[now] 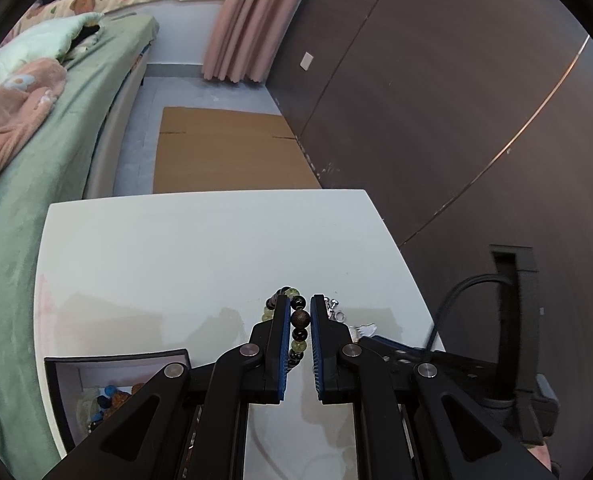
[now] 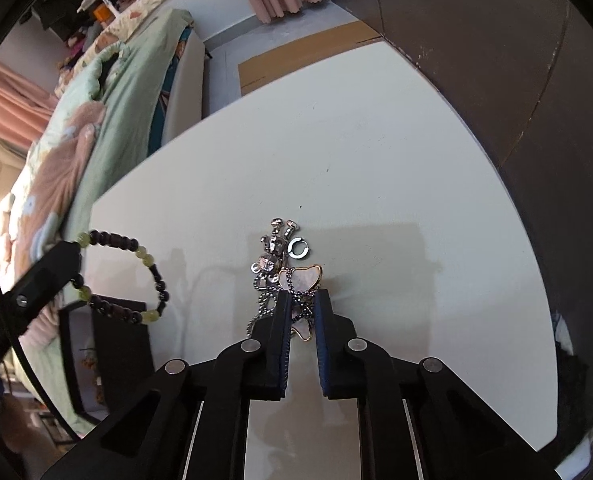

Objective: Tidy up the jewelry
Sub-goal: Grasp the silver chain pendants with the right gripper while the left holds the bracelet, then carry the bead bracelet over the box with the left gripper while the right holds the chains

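Observation:
My left gripper (image 1: pixel 299 307) is shut on a beaded bracelet (image 1: pixel 299 319) of dark and pale green beads, held above the white table (image 1: pixel 200 248). The same bracelet (image 2: pixel 136 276) hangs as a loop from the left gripper's fingers (image 2: pixel 62 258) in the right wrist view. My right gripper (image 2: pixel 302 298) is shut on a pile of silver chain jewelry with a pink butterfly pendant (image 2: pixel 300 280) lying on the table (image 2: pixel 376 168). The silver pieces (image 1: pixel 336 312) also show beside the left gripper's right finger.
A dark jewelry box (image 1: pixel 96 384) with beaded pieces inside sits at the table's near left; it also shows in the right wrist view (image 2: pixel 108 344). A bed with green bedding (image 1: pixel 36 184) runs along the left. A dark wall (image 1: pixel 456 120) stands right. Cardboard (image 1: pixel 224 152) lies on the floor beyond.

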`<state>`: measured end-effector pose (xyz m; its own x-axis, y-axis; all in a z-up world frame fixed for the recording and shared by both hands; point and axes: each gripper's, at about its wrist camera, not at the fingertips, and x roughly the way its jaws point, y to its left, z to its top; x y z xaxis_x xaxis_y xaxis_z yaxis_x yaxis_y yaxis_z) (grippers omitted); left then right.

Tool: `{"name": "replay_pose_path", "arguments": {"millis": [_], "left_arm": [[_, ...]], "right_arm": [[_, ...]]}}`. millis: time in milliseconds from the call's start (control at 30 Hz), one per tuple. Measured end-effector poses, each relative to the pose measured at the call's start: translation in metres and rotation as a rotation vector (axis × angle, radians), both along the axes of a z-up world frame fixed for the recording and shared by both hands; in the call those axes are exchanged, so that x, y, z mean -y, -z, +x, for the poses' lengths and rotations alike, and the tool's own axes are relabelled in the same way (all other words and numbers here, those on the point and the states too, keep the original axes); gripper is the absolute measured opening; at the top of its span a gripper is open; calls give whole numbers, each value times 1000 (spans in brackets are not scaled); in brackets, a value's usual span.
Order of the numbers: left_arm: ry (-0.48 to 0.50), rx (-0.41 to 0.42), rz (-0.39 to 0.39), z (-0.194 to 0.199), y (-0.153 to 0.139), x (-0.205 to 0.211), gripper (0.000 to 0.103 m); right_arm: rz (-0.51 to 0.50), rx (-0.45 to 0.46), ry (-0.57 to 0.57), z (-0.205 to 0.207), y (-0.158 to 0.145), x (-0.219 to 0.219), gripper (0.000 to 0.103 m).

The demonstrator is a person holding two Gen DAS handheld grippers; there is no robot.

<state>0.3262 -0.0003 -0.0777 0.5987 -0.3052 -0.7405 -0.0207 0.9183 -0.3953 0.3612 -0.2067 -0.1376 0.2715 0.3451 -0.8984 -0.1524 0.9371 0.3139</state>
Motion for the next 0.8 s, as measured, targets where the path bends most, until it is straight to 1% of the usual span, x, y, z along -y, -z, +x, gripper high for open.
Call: {"name": "replay_pose_path", "arguments": {"millis": [133,233,400,467,533,567,600,667,800], "left_arm": [[-4,0,-4,-3,-1,-2,10],[-6,0,-4,-5,-1,-4,10],[-12,4,-6,-8,-1,-9,10],[-19,2,-10,-9,-1,-12,10],[-23,0,-11,-8,-1,-14,10],[-24,0,-10,-8,0,-15,10],[-24,-2,-9,-8,0,-15,10],[-22,-6,-7,-7,1,-15,10],[-21,-9,-9,-5,0,-15,10]], "right_arm": [[39,8,17,-3,-9,6,13],[122,-5,20,-5,-10,11,13],[246,-47,-47,-10,-5,1,13],[261,-59,-69,-10,-4,-10,13],[217,-51,-81,-10,-2,-20,13],[153,-35,-77,-9,-2,-24,15],[83,-15,-69,-10,-2,-27,20],[15,-2,-58,-8,0,-28,30],[17,-27,-42,-5,3,-23,31]]}}
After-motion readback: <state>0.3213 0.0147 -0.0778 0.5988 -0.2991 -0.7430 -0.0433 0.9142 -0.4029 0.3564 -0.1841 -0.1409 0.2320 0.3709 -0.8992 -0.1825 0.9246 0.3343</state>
